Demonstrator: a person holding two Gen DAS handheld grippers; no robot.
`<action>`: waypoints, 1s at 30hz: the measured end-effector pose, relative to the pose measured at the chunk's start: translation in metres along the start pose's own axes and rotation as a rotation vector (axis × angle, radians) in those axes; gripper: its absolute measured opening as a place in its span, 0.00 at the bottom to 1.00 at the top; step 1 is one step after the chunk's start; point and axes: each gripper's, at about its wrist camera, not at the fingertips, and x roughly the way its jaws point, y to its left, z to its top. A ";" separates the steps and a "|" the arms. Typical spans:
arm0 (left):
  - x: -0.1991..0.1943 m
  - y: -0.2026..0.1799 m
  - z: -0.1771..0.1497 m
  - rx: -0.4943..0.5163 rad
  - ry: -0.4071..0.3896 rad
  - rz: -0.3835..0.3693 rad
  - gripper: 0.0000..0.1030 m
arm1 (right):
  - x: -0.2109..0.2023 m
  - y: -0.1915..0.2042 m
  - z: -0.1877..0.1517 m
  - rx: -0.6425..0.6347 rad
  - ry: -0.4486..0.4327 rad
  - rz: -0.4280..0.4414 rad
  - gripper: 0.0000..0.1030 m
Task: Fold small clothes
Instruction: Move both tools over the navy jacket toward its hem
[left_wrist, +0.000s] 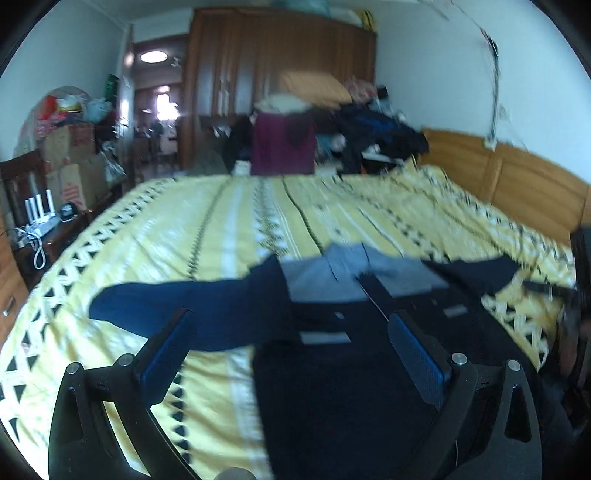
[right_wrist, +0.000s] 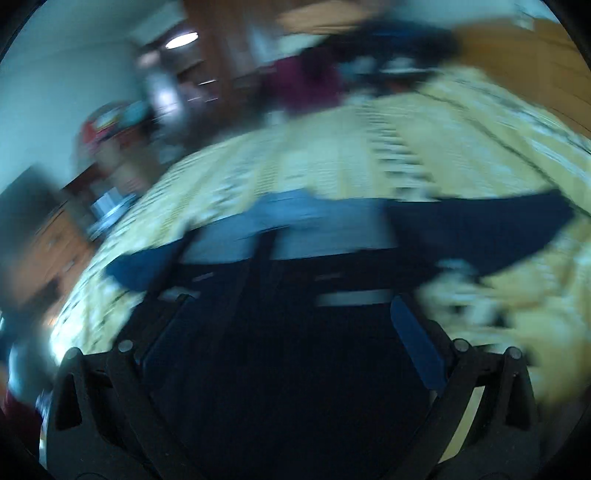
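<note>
Jacket (left_wrist: 332, 332), dark navy with a grey chest panel and blue sleeves, lies spread flat on the yellow patterned bedspread (left_wrist: 221, 221), sleeves out to both sides. Your left gripper (left_wrist: 291, 321) hovers over its left half with fingers spread wide, pinching nothing. Your right gripper (right_wrist: 291, 306) is likewise spread over the dark body, though that view is heavily blurred.

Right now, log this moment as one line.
left gripper: open | right gripper: open | jacket: spread flat, unfolded, on bedspread
</note>
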 end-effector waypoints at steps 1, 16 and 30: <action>0.019 -0.015 -0.005 0.017 0.021 -0.003 1.00 | -0.003 -0.046 0.013 0.071 -0.022 -0.075 1.00; 0.193 -0.145 0.008 0.076 0.189 -0.047 1.00 | 0.052 -0.371 0.061 0.635 -0.014 -0.197 0.74; 0.314 -0.178 -0.081 0.142 0.548 -0.053 1.00 | 0.089 -0.388 0.070 0.569 -0.002 -0.188 0.74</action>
